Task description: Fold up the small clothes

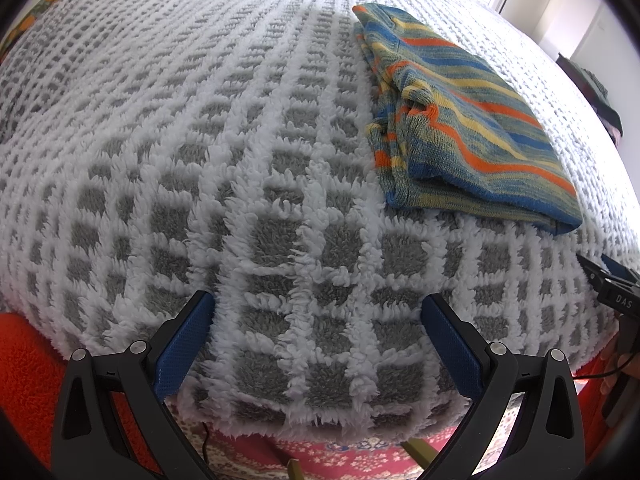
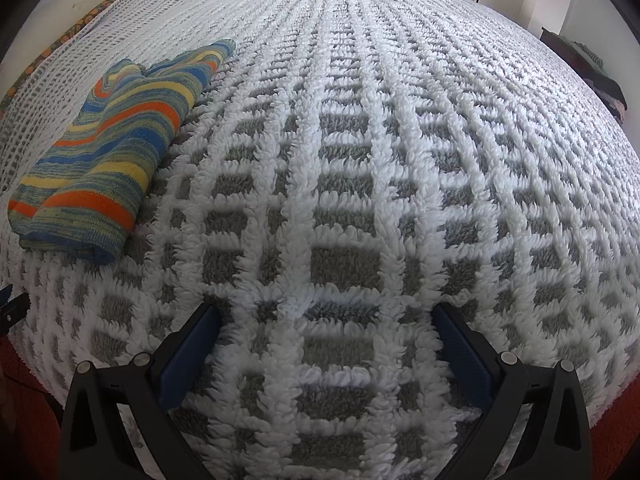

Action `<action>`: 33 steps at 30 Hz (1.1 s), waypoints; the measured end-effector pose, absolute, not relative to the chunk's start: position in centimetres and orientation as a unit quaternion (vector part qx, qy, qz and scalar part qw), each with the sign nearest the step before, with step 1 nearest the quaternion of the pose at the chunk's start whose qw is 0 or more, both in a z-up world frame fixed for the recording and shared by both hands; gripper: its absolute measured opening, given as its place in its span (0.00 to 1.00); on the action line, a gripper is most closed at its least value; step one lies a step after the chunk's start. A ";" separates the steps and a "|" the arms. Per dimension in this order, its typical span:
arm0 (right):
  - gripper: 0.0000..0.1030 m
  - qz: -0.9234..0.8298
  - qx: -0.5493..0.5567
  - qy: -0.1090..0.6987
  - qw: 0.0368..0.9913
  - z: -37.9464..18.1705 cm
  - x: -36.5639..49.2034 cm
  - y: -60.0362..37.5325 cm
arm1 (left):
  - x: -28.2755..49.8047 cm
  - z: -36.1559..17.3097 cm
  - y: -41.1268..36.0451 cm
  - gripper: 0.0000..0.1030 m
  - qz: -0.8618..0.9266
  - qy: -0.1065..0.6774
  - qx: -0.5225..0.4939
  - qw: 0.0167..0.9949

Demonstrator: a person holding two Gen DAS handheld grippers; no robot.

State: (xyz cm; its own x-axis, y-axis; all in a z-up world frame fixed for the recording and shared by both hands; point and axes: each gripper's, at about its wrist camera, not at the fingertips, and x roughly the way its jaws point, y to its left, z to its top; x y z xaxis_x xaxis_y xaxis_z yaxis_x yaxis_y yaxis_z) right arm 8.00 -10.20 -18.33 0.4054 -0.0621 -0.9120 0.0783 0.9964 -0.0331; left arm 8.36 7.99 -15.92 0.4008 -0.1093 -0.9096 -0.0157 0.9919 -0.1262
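Observation:
A small knitted garment (image 1: 468, 120) with orange, yellow, blue and green stripes lies folded on the bed, ahead and to the right in the left wrist view. In the right wrist view the same garment (image 2: 108, 152) lies ahead at the left. My left gripper (image 1: 318, 304) is open over the blanket near the bed's front edge, nothing between its blue pads. My right gripper (image 2: 326, 314) is open too, empty, low over the blanket. The right gripper's tip (image 1: 608, 284) shows at the right edge of the left wrist view.
A fluffy grey blanket with a white grid (image 1: 200, 140) covers the whole bed (image 2: 400, 120). A red patterned rug (image 1: 340, 452) and orange fabric (image 1: 28, 380) lie below the front edge. Dark clothing (image 2: 600, 76) sits at the far right.

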 end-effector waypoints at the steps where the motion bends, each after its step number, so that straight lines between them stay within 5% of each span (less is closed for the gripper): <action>1: 1.00 -0.042 0.007 0.544 0.838 -18.3 8.0 -10.2 | 8.4 -15.9 7.9 0.99 -0.028 0.547 -0.057 0.835; 13: 1.00 -0.042 0.007 0.542 0.840 -18.4 7.9 -10.1 | 8.3 -15.8 8.2 0.99 -0.031 0.549 -0.055 0.833; 18: 1.00 -0.036 0.016 0.547 0.836 -18.0 7.9 -10.4 | 7.1 -12.1 13.8 0.99 -0.074 0.513 -0.201 0.831; 25: 1.00 0.046 0.251 0.473 0.843 -12.7 8.5 -15.8 | 11.8 -9.9 19.7 0.99 -0.156 0.492 -0.351 0.781; 33: 0.93 0.222 0.376 0.512 0.740 -14.3 22.0 -13.4 | 23.3 -14.8 17.2 0.98 -0.154 0.586 -0.257 0.753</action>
